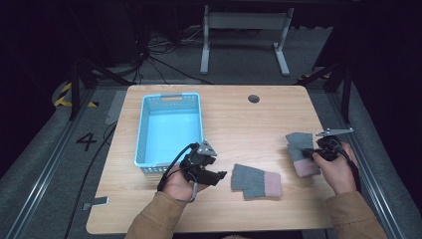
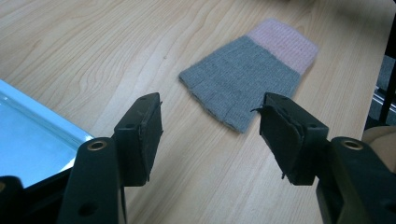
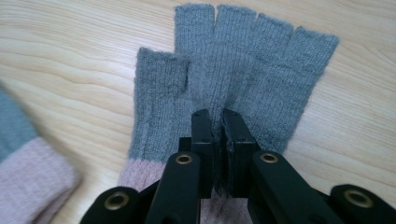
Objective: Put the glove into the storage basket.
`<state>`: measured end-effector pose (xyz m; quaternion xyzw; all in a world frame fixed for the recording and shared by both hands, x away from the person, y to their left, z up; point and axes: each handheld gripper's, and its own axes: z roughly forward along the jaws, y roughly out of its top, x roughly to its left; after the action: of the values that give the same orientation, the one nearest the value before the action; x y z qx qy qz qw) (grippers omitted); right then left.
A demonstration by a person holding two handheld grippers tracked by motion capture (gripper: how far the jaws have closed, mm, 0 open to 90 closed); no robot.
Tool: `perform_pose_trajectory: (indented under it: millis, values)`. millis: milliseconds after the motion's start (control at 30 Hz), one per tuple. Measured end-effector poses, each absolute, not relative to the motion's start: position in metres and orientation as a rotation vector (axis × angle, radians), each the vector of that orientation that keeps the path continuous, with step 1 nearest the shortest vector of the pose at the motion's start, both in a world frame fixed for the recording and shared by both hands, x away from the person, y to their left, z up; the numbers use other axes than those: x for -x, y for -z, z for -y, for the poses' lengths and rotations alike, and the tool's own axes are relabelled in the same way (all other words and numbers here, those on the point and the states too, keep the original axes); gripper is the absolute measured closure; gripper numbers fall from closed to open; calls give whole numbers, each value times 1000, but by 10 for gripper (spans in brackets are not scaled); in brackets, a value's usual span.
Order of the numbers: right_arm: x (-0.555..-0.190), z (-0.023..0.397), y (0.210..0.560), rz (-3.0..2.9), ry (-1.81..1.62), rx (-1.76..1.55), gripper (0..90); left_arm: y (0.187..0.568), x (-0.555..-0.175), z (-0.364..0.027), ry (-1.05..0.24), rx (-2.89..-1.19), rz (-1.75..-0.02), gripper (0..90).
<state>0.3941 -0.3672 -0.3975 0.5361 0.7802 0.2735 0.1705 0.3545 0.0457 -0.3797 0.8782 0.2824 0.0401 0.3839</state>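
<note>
Right now 2 fingerless gloves lie on the wooden table (image 1: 278,112), both grey with pink cuffs.

Right gripper (image 1: 312,154): at the right edge of the table in the high view, over the right-hand glove (image 1: 301,154). From above the jaws are too small to read. The right gripper view settles it: the right gripper (image 3: 219,122) has its jaws pinched together on a fold of grey knit in the palm of that glove (image 3: 224,70), fabric puckered up between the pads. That view also shows what the high view cannot: 4 short finger stubs and a thumb stub pointing away from the jaws, pink cuff nearest the camera (partly hidden behind the jaws).

Left gripper (image 1: 219,175): near the front middle of the table, just beside the blue basket (image 1: 144,127). The left gripper view shows the left gripper (image 2: 210,135) with jaws standing well apart, nothing between the pads, bare wood beneath. The middle glove (image 2: 245,79) lies flat just beyond the jaws, grey end towards them, pink cuff away.

High view places that middle glove (image 1: 256,180) just right of the left gripper, well apart from the gripped glove. A corner of the basket (image 2: 32,135) shows at the left of the left gripper view.
</note>
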Motion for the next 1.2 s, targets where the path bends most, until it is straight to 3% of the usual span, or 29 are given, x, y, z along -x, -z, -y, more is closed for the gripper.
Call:
perform_pose_trajectory:
  millis: [633, 1200]
  values:
    - [-374, 331, 367, -2440, -922, -1220, 845, 380, -357, -47, -48, -2232, -729, 425]
    - [-362, 301, 365, -2652, -969, -954, 844, 380, -356, -42, -25, -2217, -672, 369]
